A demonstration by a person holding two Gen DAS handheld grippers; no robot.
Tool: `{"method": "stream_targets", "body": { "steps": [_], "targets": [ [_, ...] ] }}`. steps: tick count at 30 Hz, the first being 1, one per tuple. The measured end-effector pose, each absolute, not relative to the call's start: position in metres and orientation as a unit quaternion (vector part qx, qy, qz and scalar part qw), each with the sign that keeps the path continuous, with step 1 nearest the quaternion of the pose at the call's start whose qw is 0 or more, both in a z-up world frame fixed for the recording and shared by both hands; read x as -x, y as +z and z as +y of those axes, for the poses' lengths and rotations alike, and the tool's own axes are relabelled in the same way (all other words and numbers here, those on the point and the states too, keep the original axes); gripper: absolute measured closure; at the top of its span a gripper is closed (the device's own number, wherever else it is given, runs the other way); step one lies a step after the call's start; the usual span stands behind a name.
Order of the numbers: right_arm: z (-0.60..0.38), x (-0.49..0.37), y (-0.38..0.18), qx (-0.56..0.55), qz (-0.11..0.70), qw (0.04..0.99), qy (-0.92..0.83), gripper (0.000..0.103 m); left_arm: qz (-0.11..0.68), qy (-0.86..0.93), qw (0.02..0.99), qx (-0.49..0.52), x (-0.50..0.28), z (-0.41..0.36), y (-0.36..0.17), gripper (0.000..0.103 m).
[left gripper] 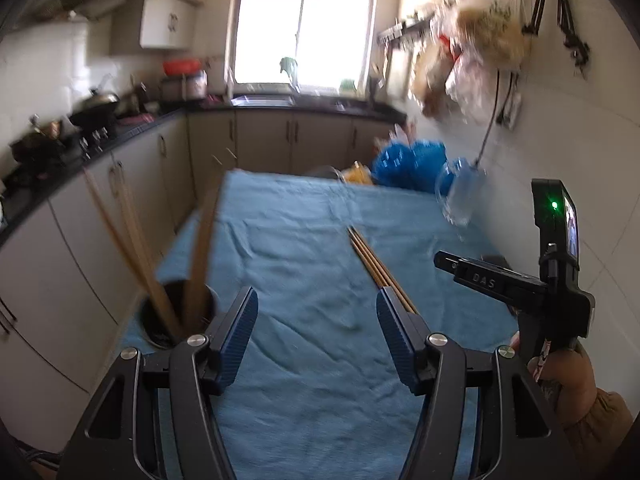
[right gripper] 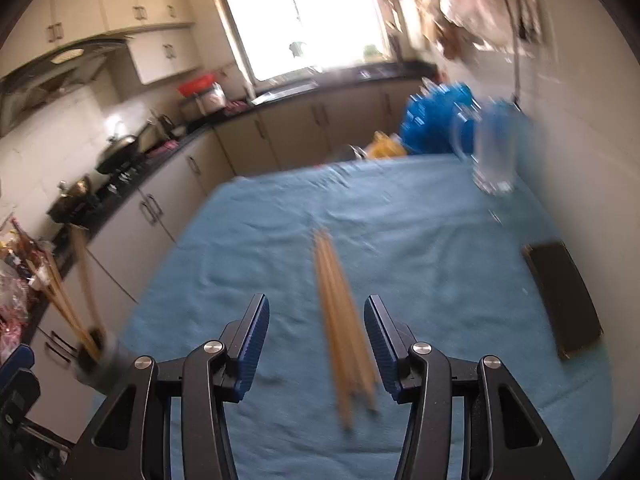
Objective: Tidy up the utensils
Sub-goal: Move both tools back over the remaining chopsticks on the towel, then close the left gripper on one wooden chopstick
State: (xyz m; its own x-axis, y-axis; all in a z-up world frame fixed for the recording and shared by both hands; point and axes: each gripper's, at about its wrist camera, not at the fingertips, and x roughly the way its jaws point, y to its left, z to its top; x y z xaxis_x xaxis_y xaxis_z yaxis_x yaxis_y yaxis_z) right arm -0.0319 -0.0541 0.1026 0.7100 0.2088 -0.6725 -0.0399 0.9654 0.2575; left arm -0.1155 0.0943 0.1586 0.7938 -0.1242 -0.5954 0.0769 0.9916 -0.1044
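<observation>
A bundle of wooden chopsticks (right gripper: 340, 316) lies on the blue cloth (right gripper: 360, 208). It also shows in the left wrist view (left gripper: 378, 266), running under my left gripper's right finger. A dark utensil holder (left gripper: 176, 316) with several chopsticks standing in it sits at the table's left edge; it also shows in the right wrist view (right gripper: 94, 354). My left gripper (left gripper: 316, 336) is open and empty, just right of the holder. My right gripper (right gripper: 316, 348) is open above the bundle, its fingers on either side of it, not touching.
A clear glass (right gripper: 494, 152) stands at the far right of the table, blue bags (right gripper: 436, 116) behind it. A dark flat box (right gripper: 564, 300) lies at the right edge. Kitchen cabinets and counter (left gripper: 100, 160) run along the left. The right gripper's body (left gripper: 552, 280) shows at the right of the left wrist view.
</observation>
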Motion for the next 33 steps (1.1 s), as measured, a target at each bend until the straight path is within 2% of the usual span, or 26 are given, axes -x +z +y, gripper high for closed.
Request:
{"method": "stream_targets", "body": {
  "steps": [4,6,9,15,23,24,25,33],
  "targets": [
    [-0.083,0.025,0.06,-0.115,0.426,0.894,0.073,0.05,0.36,-0.068,0.93,0.034,0.089,0.072,0.125,0.042],
    [-0.09,0.021,0.04,-0.117,0.45,0.881,0.088,0.062,0.375,-0.072,0.923,0.033,0.077,0.064,0.111,0.042],
    [-0.09,0.015,0.023,-0.114,0.467,0.87,0.11,0.066,0.401,-0.081,0.912,0.034,0.057,0.052,0.087,0.042],
    [-0.072,-0.003,0.014,-0.075,0.475,0.869,0.117,0.073,0.433,-0.08,0.897,0.047,0.031,0.043,0.056,0.042],
    [-0.07,-0.032,0.014,-0.034,0.478,0.875,0.072,0.076,0.453,-0.086,0.886,0.053,0.01,0.026,0.041,0.042],
    [-0.072,-0.034,0.012,-0.026,0.482,0.874,0.056,0.092,0.454,-0.088,0.885,0.051,0.008,0.024,0.04,0.042],
    [-0.08,-0.035,0.012,-0.026,0.48,0.875,0.047,0.097,0.455,-0.091,0.884,0.047,0.005,0.018,0.039,0.042],
    [-0.116,-0.028,0.011,-0.072,0.482,0.872,0.046,0.096,0.474,-0.111,0.874,-0.011,-0.014,-0.022,0.023,0.045]
  ]
}}
